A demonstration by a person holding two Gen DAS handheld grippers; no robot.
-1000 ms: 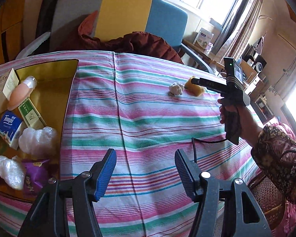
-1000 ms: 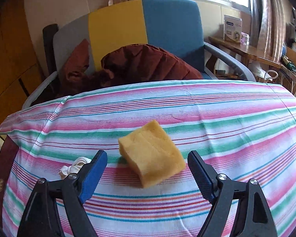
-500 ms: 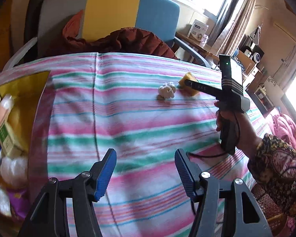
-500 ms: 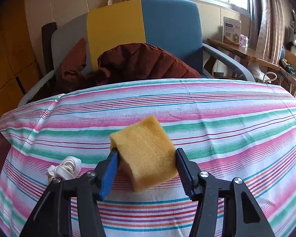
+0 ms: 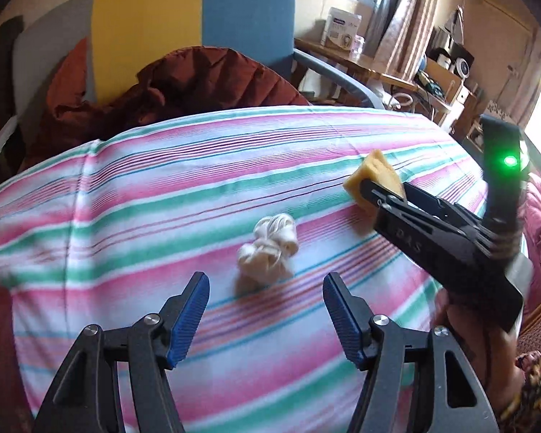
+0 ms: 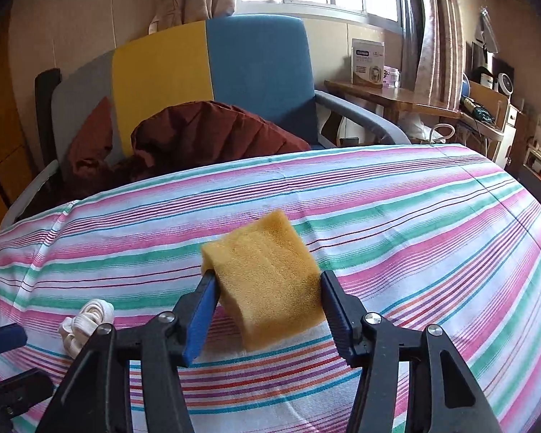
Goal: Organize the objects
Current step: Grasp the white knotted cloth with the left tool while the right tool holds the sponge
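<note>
Your right claw [image 6: 267, 305] clamps the yellow foam sponge block [image 6: 267, 281]; your left claw [image 5: 266, 319] hangs spread wide above the white knotted cord bundle [image 5: 268, 249].

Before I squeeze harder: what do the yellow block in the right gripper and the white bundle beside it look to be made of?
Yellow block: looks like open-cell foam sponge, matte with a pitted, porous face. It sits between the right gripper fingers, and should compress easily.

White bundle: seems to be flat woven cotton or elastic band, looped into a loose knot; dull and soft. The fibre cannot be told for certain.
</note>
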